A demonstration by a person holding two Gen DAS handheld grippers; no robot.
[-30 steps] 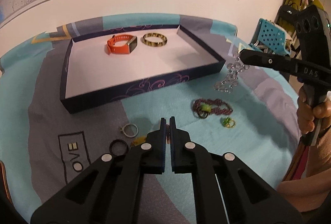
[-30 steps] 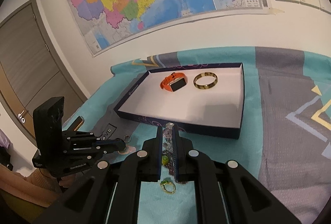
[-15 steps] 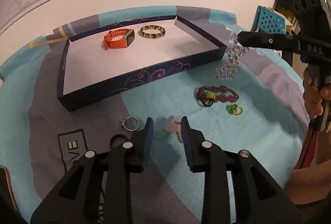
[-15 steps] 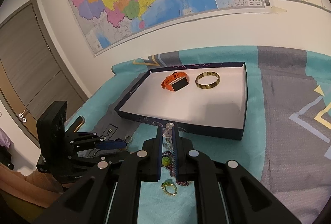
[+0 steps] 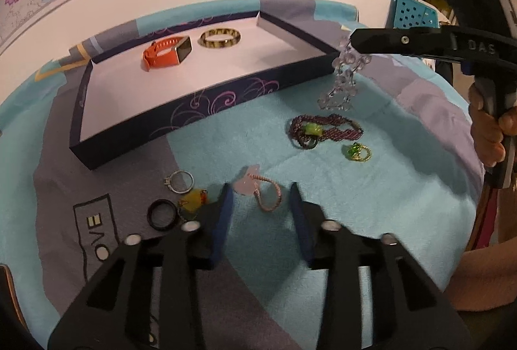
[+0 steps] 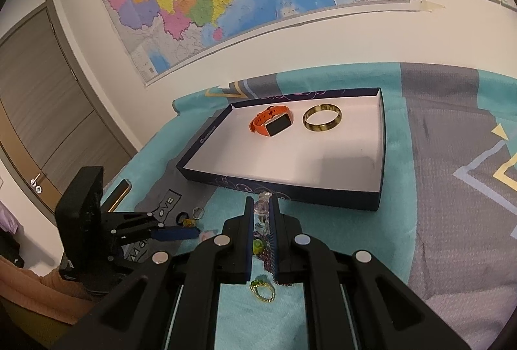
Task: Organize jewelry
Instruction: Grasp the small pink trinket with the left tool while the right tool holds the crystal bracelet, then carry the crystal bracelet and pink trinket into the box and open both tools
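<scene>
A dark blue tray (image 5: 181, 120) (image 6: 383, 156) holds an orange watch (image 5: 164, 54) (image 6: 271, 123) and a tortoiseshell bangle (image 5: 219, 38) (image 6: 322, 118). My right gripper (image 6: 260, 204) (image 5: 350, 43) is shut on a clear crystal bracelet (image 5: 344, 78) (image 6: 261, 211), dangling it beside the tray's near right corner. My left gripper (image 5: 260, 191) (image 6: 174, 233) is open above a pink braided cord with a pale pendant (image 5: 258, 188).
On the teal and grey cloth (image 5: 387, 188) lie a purple beaded bracelet with a green stone (image 5: 320, 132), a gold ring with a green stone (image 5: 357, 152) (image 6: 262, 290), a silver ring (image 5: 179, 181), a black ring (image 5: 162, 215) and a yellow charm (image 5: 194, 201).
My left gripper has opened from shut and shifted over the pink cord. My right gripper has lifted the crystal bracelet a little toward the tray.
</scene>
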